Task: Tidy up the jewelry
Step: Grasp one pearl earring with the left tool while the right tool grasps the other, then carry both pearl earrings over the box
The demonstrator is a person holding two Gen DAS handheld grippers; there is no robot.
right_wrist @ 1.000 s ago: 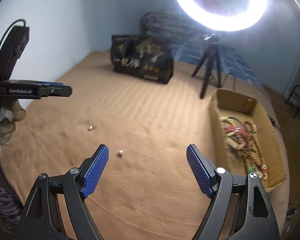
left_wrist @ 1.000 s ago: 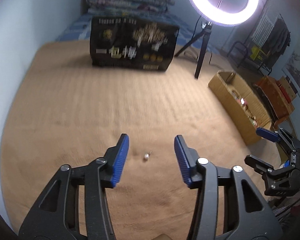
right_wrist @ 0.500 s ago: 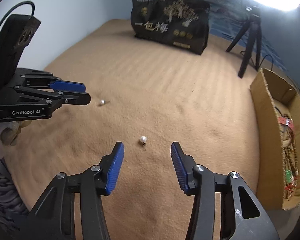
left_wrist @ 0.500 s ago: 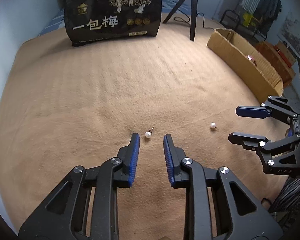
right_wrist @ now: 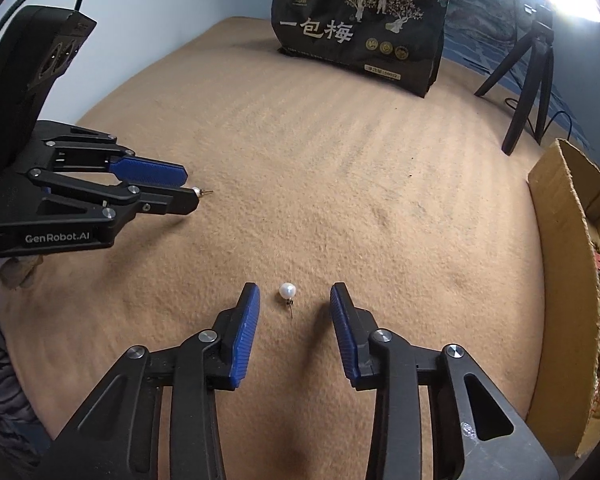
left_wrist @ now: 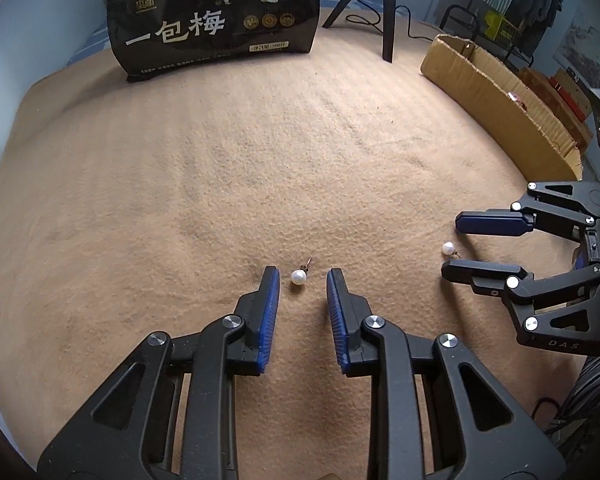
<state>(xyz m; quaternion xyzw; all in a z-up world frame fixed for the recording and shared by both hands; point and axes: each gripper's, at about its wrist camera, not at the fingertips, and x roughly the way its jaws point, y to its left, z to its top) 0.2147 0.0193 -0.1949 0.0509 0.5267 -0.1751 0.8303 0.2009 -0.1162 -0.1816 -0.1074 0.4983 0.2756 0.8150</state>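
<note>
Two pearl stud earrings lie on the tan blanket. One pearl earring [left_wrist: 299, 277] lies between the tips of my open left gripper [left_wrist: 302, 280], untouched. The other pearl earring [right_wrist: 287, 291] lies between the tips of my open right gripper [right_wrist: 294, 298], its post pointing toward me. In the left wrist view that second earring [left_wrist: 448, 247] sits between the right gripper's fingers [left_wrist: 488, 224]. In the right wrist view the left gripper [right_wrist: 188, 190] hides most of its earring [right_wrist: 196, 191]. A cardboard box [right_wrist: 568, 264] with beaded jewelry stands at the right.
A black printed bag [left_wrist: 216, 16] stands at the far edge of the blanket. A tripod [left_wrist: 384, 12] stands to the right of the bag. The cardboard box [left_wrist: 496, 96] lies along the blanket's right edge. A wall runs along the left.
Both grippers moved down and forward, so each now straddles an earring. The right gripper's jaws narrowed from wide open. The left's jaws opened slightly since half a second ago.
</note>
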